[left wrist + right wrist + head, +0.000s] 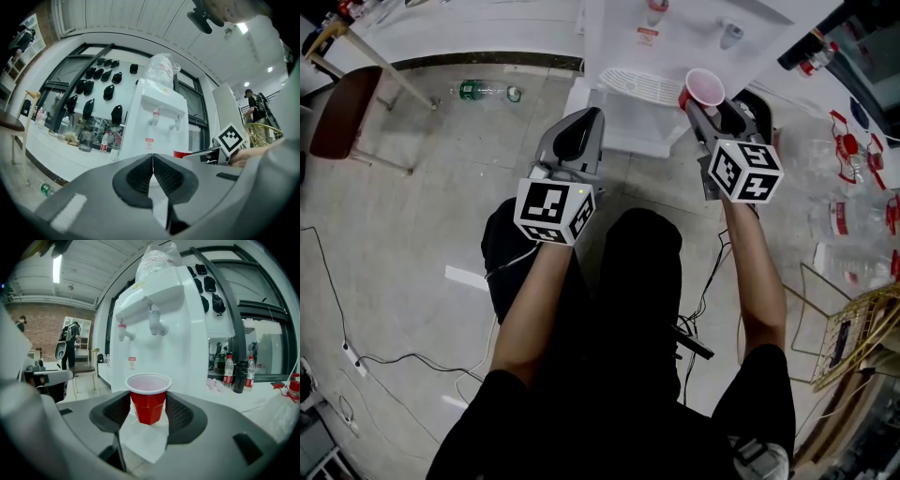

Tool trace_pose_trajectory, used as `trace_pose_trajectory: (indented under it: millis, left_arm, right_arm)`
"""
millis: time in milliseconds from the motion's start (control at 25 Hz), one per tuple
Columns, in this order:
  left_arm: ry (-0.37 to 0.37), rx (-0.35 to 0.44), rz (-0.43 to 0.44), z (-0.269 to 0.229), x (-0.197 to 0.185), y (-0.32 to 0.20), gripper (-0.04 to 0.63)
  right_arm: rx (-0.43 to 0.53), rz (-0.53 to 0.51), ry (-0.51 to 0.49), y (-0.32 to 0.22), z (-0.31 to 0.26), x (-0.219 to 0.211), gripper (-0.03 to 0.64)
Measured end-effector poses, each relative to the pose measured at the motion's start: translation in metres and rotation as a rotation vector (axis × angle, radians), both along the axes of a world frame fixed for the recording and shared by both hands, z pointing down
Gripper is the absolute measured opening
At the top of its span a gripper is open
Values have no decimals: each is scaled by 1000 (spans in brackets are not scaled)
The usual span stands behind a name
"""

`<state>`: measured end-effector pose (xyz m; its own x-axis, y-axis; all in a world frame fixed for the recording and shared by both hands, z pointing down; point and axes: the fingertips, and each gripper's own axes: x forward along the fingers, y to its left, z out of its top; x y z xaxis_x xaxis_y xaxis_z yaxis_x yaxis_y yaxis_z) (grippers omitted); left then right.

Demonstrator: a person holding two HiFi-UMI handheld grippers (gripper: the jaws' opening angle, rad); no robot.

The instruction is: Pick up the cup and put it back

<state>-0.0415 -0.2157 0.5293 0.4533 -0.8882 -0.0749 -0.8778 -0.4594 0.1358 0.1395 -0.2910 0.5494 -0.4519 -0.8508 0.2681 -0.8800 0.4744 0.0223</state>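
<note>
Water dispenser (187,333) behind | red cup (149,390) upright — pinched between right gripper (149,405) jaws | left gripper (153,157) jaws pressed together

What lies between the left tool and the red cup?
A white ribbed drip tray lies there, as the head view shows.

Dispenser label (131,363) is too small to read
</note>
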Motion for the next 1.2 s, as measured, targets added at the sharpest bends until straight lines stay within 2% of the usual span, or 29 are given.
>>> trace_pose_trajectory:
  millis: [520,840,1200]
  left_arm:
    - [-13,8,1,-2,0,1,9]
    - [-2,11,2,-4,-1,3,9]
    - [-28,22,-10,-5,-6,6,9]
  right_arm:
    - [-31,30,5,-23,17,-1,222]
    - [-31,34,8,-26,20,-2,222]
    - [-19,39,13,-30,19,-4,229]
